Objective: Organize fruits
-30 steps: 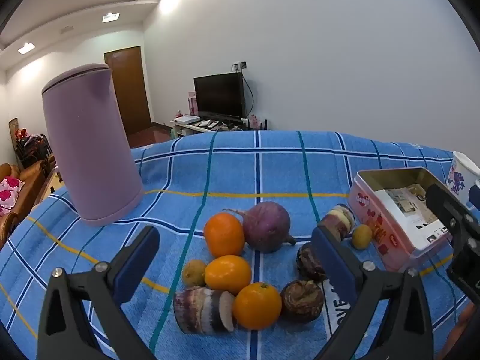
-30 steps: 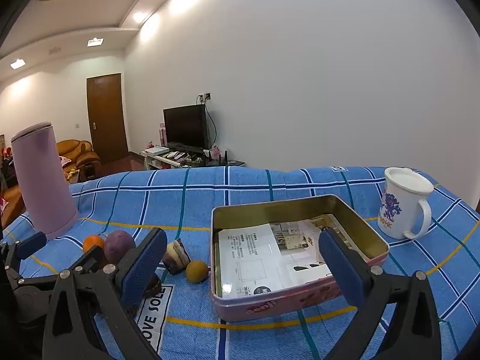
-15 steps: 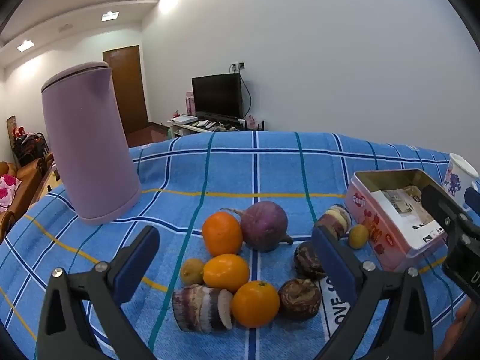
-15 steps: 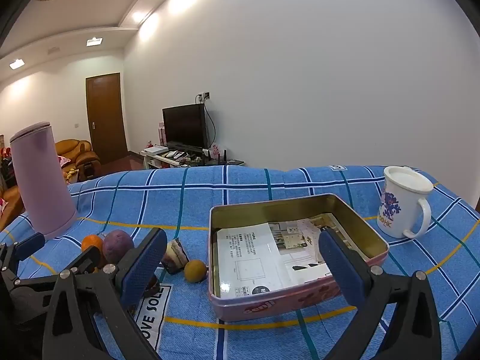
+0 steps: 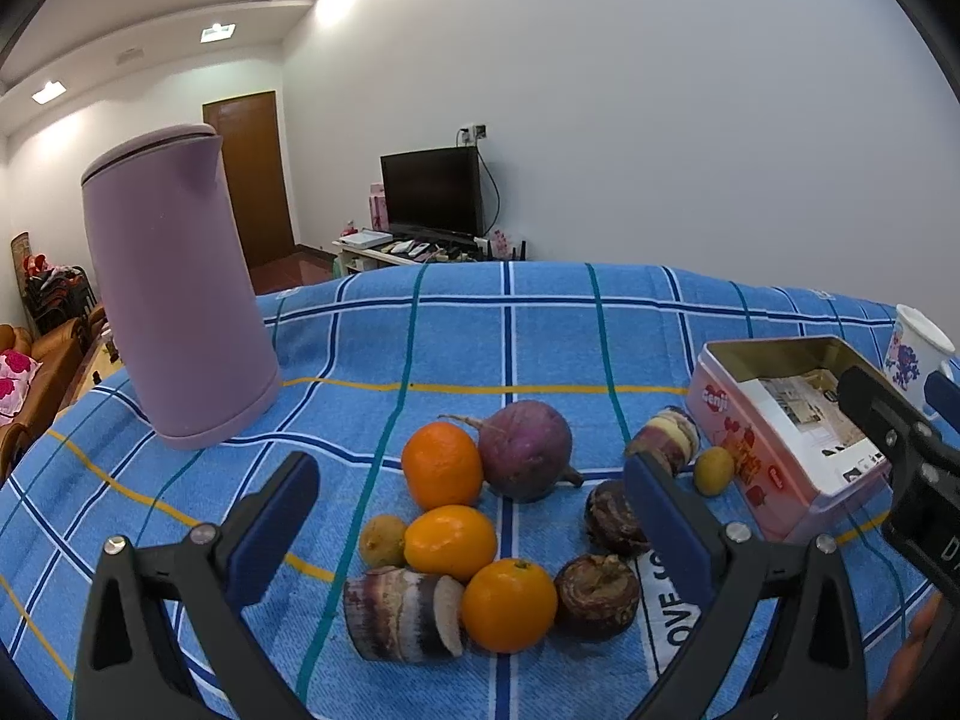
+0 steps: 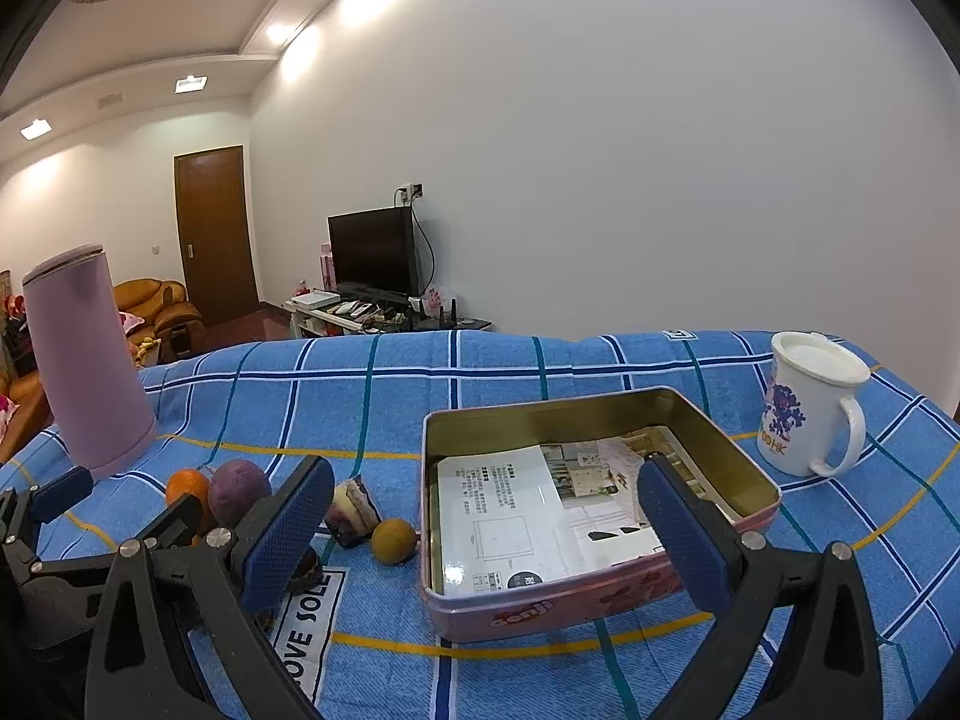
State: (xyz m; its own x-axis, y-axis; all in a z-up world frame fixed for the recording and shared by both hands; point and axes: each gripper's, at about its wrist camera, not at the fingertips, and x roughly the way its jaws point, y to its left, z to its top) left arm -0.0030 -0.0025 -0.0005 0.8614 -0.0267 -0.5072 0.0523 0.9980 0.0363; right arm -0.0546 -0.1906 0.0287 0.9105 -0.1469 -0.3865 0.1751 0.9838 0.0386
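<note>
Orange fruits [image 5: 450, 542] beside pink tin [image 6: 594, 510], both hand-held grippers spread, empty.

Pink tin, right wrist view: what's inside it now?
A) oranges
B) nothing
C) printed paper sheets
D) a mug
C: the tin holds only printed paper; the oranges lie on the cloth to its left, and the mug stands outside it, beyond its right end.
</note>
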